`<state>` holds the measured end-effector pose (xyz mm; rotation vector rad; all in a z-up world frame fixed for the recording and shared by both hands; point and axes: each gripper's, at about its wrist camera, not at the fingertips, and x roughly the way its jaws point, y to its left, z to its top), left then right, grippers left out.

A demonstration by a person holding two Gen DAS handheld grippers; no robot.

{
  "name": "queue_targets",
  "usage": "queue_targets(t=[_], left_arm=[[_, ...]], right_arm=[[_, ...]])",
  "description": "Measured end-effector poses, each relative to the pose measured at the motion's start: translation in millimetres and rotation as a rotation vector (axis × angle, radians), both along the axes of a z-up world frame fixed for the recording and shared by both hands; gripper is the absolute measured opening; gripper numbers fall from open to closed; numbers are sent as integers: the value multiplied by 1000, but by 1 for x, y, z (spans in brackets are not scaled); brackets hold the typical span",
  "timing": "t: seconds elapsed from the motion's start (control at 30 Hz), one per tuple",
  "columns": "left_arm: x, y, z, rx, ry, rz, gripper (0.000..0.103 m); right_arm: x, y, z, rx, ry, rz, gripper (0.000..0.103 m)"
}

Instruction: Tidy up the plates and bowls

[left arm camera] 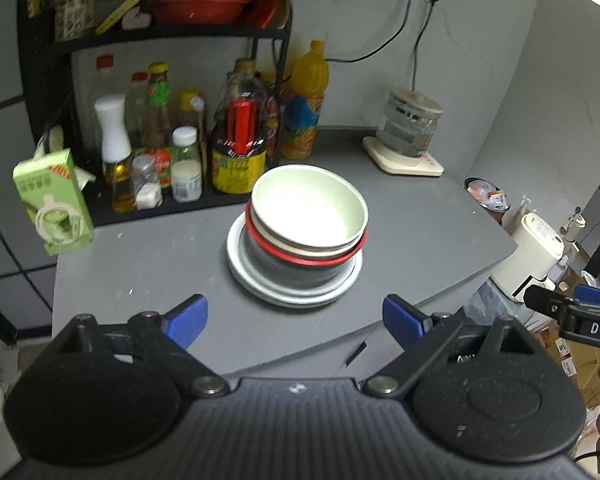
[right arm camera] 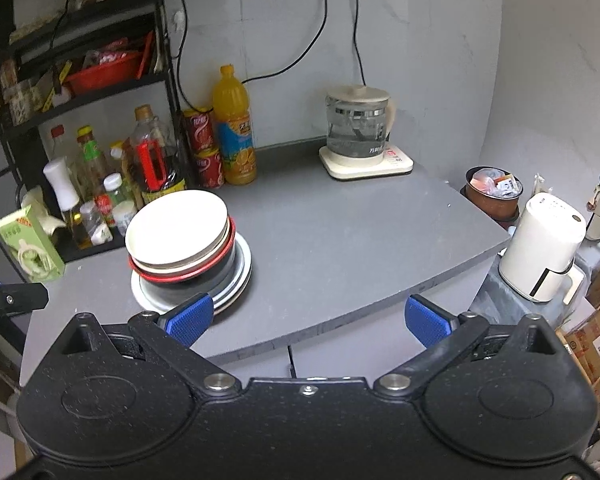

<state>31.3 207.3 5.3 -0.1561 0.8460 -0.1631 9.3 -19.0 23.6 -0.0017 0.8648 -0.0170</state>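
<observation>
On the grey bench (left arm camera: 420, 240), mid-left, we find white bowl (left arm camera: 310, 206) nested in red-rimmed black bowl (left arm camera: 300, 266) upon stacked plates (left arm camera: 296, 294). Likely rigid, slippery, breakable; grip rims. Left gripper (left arm camera: 295, 318) and right gripper (right arm camera: 307, 320): jaws wide, empty.

Both views are evenly lit by cool, diffuse indoor light — no hard shadows on the grey counter (left arm camera: 420, 240). Soft contact shadow only under the stacked dishes (left arm camera: 300, 240). Mild glare inside the top white bowl (left arm camera: 312, 204), nearly blown out in the left wrist view; same bowl (right arm camera: 176, 228) reads flat and featureless in the right wrist view. Shelf rack (left arm camera: 160, 32) interior is dim and detail is lost there. Strong fisheye distortion: walls and counter edge bow, corners vignette to black. Bottles (left arm camera: 152, 140) look slightly soft — light motion blur or focus falloff in the left view; the right view is sharper. Some noise in dark areas.
</observation>
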Motion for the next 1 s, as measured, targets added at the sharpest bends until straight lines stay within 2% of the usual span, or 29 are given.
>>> queue_targets(t=[0.47,1.0], left_arm=[[-10,17,-5,11,35,65,93],[-13,20,-7,5,37,76,93]], right_arm=[[2,27,1,37,38,120,103],[5,32,1,47,41,138,103]])
